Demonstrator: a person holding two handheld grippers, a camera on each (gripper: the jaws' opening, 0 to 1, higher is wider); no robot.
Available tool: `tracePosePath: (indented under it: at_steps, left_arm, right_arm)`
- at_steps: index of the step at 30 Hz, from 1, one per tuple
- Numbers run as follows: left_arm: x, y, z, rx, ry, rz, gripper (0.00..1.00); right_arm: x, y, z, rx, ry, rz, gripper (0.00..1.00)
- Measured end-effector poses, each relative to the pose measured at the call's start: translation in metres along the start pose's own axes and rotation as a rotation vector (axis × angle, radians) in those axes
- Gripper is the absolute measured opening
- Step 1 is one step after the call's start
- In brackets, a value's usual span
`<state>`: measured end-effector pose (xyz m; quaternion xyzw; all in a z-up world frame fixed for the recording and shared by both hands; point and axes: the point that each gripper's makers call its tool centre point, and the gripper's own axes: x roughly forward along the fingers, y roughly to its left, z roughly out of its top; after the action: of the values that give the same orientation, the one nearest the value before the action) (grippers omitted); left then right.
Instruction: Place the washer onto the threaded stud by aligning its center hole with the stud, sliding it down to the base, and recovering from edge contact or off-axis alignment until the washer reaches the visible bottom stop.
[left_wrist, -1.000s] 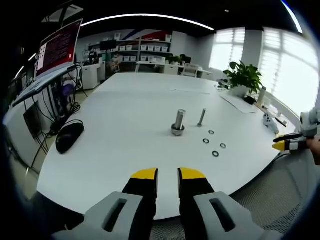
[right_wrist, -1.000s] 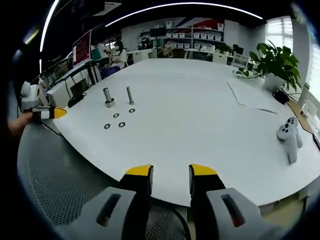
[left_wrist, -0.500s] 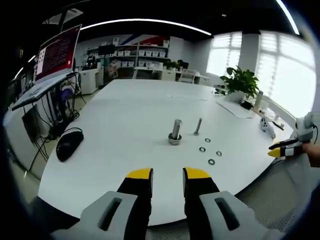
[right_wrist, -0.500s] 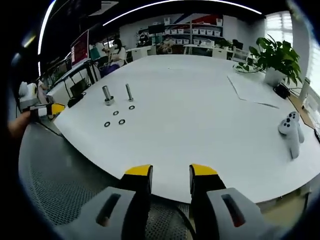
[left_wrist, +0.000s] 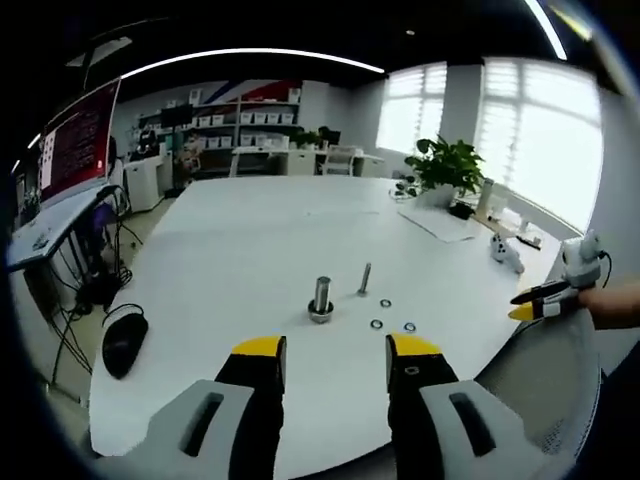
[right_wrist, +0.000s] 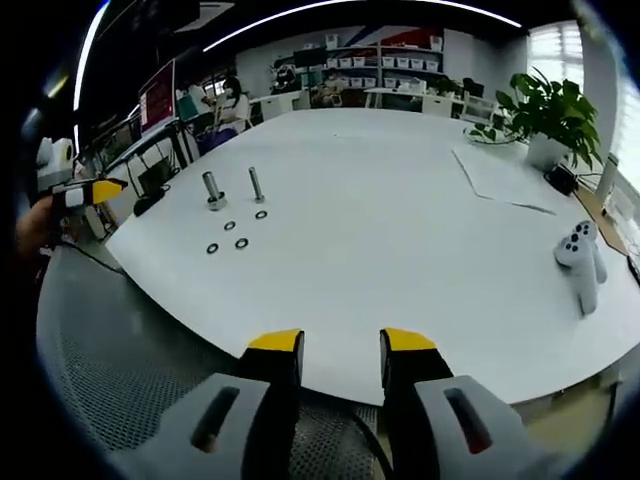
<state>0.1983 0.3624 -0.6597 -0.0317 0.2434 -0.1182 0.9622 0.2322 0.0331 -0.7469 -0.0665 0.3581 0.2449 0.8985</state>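
White worktop (left_wrist: 230, 250) with a thick bolt (left_wrist: 321, 299) and a thin threaded stud (left_wrist: 364, 279) standing upright; loose washers (left_wrist: 376, 324) lie flat just beside them. A mouse (left_wrist: 122, 343) lies well apart. Left gripper (left_wrist: 334, 349) and right gripper (right_wrist: 340, 343): jaws apart, holding nothing.

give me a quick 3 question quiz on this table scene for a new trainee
1. True or false: a washer already sits on the thin threaded stud.
2. How many loose washers lie on the white table in the right gripper view?
3. Multiple choice: what lies at the table's left edge in the left gripper view? A) a black computer mouse B) a coffee mug C) a red toolbox

Key
1. False: none shows on the stud, and the washers lie flat on the table beside it.
2. Four.
3. A.

Both the left gripper and the right gripper have their jaws apart and hold nothing.
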Motion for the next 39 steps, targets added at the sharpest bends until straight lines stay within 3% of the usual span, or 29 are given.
tracePosePath:
  at_steps: [7, 12, 15, 19, 28, 32, 39]
  left_arm:
    - [0.011, -0.016, 0.003, 0.171, 0.027, -0.057, 0.47]
    - [0.020, -0.034, -0.011, 0.155, 0.093, -0.173, 0.49]
    - [0.028, -0.040, -0.022, 0.238, 0.145, -0.215, 0.47]
    - [0.038, -0.052, -0.030, 0.281, 0.194, -0.279, 0.44]
    - [0.070, -0.074, -0.029, 0.503, 0.237, -0.346, 0.48]
    - [0.082, -0.082, -0.032, 0.530, 0.272, -0.374, 0.46]
    - [0.103, -0.085, -0.055, 0.555, 0.381, -0.413, 0.46]
  right_arm:
    - [0.000, -0.001, 0.000, 0.010, -0.004, -0.006, 0.33]
    - [0.000, 0.000, -0.001, 0.007, 0.003, 0.001, 0.33]
    - [0.000, -0.001, -0.001, 0.005, 0.006, -0.003, 0.33]
    - [0.000, -0.002, -0.002, 0.011, 0.008, -0.009, 0.34]
    - [-0.001, -0.003, -0.002, 0.036, 0.003, -0.014, 0.34]
    - [-0.001, -0.002, -0.002, 0.042, -0.003, -0.013, 0.34]
    - [0.000, -0.002, -0.002, 0.042, -0.004, -0.006, 0.34]
